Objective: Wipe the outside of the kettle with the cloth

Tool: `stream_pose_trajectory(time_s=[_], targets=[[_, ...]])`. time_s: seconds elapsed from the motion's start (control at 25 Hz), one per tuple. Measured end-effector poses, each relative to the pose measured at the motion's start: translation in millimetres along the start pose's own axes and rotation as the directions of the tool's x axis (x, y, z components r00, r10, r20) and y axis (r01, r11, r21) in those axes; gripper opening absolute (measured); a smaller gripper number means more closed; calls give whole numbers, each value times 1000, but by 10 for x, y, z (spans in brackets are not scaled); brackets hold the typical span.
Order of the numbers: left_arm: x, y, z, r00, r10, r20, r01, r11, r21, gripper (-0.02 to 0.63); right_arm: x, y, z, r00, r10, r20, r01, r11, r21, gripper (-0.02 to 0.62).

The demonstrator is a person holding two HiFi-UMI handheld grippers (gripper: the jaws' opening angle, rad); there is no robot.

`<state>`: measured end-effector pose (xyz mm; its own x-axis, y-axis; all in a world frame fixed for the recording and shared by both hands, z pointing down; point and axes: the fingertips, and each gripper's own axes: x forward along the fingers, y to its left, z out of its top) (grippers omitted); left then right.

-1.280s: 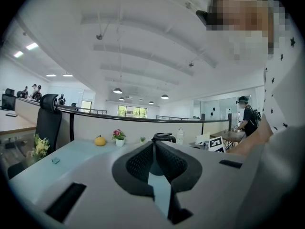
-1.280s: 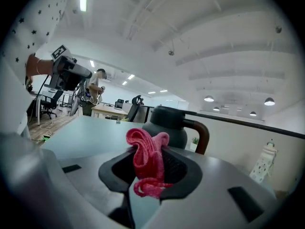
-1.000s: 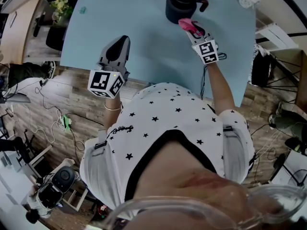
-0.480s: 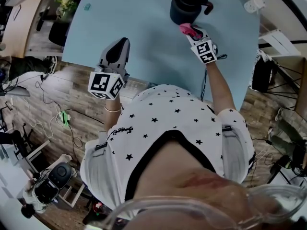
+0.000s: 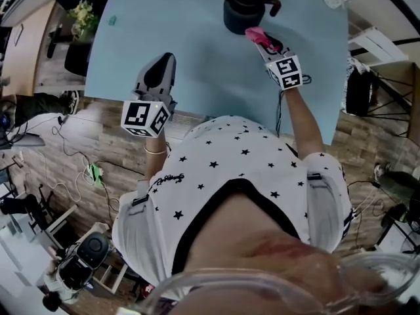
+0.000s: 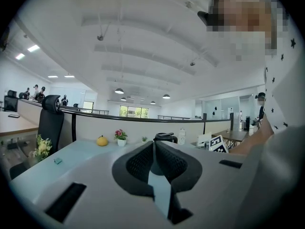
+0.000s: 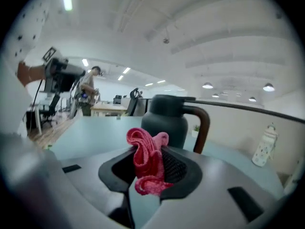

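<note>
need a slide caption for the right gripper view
Right tool shut on a pink cloth, pointing at the dark kettle on the light blue table.

Matt dark kettle (image 7: 164, 120) (smooth brown handle (image 7: 204, 125)); nubbly pink cloth (image 7: 145, 161); smooth matt pale-blue table (image 5: 197, 51).

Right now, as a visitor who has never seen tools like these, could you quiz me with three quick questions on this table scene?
1. Multiple choice: what does the right gripper clamp? A) a crumpled pink cloth B) a yellow sponge C) nothing
2. True or false: the left gripper has its jaws closed together with nothing between them.
3. Fill in the blank: the dark kettle with a brown handle stands upright on the light blue ____.

Key: 1 A; 2 true; 3 table.
</note>
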<state>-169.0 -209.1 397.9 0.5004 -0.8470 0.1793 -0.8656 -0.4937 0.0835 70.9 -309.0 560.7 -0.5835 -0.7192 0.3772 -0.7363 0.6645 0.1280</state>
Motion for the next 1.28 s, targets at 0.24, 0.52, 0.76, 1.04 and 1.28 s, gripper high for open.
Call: stream_pose_trajectory(time_s=[0.24,0.52,0.76,1.04,1.28], targets=[[153,-114,37,998,-62,8,61,998,12,38,-387,-527,423,964,-208,164,108,874,474,115],[193,-162,76,997,-79,11,79,997,19,38,-376,-801,439,886,-388,253,-123,331,936,112],[114,-94,57,999,-50,7,50,999,12,38,-187,-815,338,879,-419,227,-190,129,973,110],[64,-45,40,1000,-27,6,27,1000,6,38,-152,-861,222,885,-418,206,-185,91,979,110],[77,-54,24,1000,-14,0,14,1000,3,38,-122,-881,105,895,-402,191,-176,76,982,110]])
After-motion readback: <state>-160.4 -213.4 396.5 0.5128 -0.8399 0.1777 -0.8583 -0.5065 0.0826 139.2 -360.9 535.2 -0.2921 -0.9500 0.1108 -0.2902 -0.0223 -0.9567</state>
